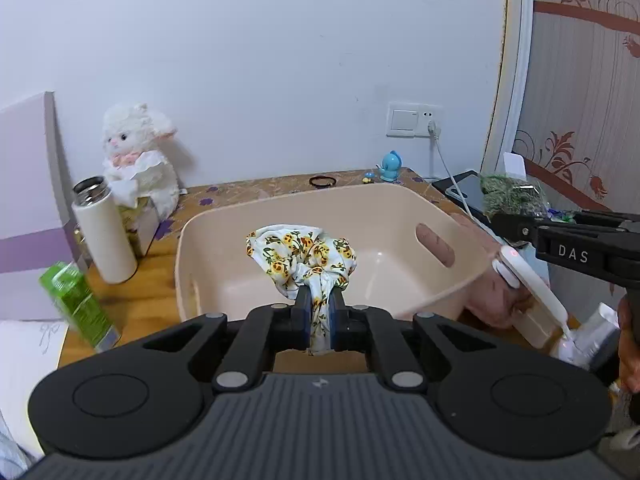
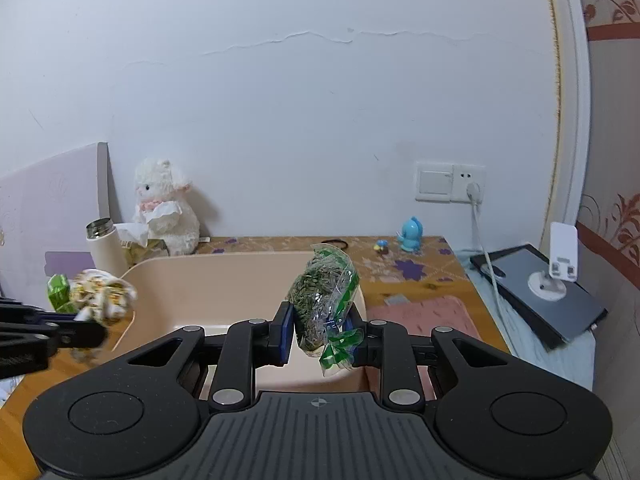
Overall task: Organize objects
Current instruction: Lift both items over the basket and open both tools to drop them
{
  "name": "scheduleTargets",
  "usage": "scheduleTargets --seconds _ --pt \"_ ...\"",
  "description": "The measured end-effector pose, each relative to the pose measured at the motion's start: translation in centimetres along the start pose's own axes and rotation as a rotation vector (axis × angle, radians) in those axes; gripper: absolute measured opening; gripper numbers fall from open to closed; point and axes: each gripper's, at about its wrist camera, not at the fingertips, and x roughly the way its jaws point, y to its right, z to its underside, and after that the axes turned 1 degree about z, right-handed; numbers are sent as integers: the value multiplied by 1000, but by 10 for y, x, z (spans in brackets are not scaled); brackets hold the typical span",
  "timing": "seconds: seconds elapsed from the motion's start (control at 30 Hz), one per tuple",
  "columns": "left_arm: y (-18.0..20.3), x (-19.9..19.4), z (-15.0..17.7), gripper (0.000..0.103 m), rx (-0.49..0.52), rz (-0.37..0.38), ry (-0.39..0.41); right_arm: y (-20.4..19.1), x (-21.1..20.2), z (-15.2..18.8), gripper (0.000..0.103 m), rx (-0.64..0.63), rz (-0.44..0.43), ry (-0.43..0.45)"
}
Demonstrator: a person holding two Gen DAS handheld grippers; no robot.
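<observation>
Pinching a flowered cloth (image 1: 304, 258), your left gripper (image 1: 320, 312) has its jaws clamped on the bunched fabric, which hangs over the beige bin (image 1: 400, 208). Your right gripper (image 2: 320, 332) has its jaws closed on a clear bag of green leaves (image 2: 322, 300), held upright above the bin's right end. Around the bin, the surface (image 2: 420, 284) carries a white flask (image 1: 104, 232), a plush lamb (image 1: 138, 152), a green carton (image 1: 78, 306) and a blue toy (image 2: 411, 234).
</observation>
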Motion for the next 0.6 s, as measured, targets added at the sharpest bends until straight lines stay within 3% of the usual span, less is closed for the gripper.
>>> scheduleTargets --seconds 0.1,0.27,0.53,0.57,0.6 --pt "2 25 -11 10 -8 -5 -5 -8 16 -8 23 -5 -7 -8" --pt "7 66 -16 10 20 -84 -37 -23 47 -10 23 -37 6 -50" --pt "3 117 -1 11 17 -135 -158 -36 96 6 24 -59 19 -171" --pt "2 119 1 12 17 -138 -166 -36 97 8 26 -61 19 -180" --pt "0 122 1 13 25 -145 -171 -36 97 9 37 -63 19 -182"
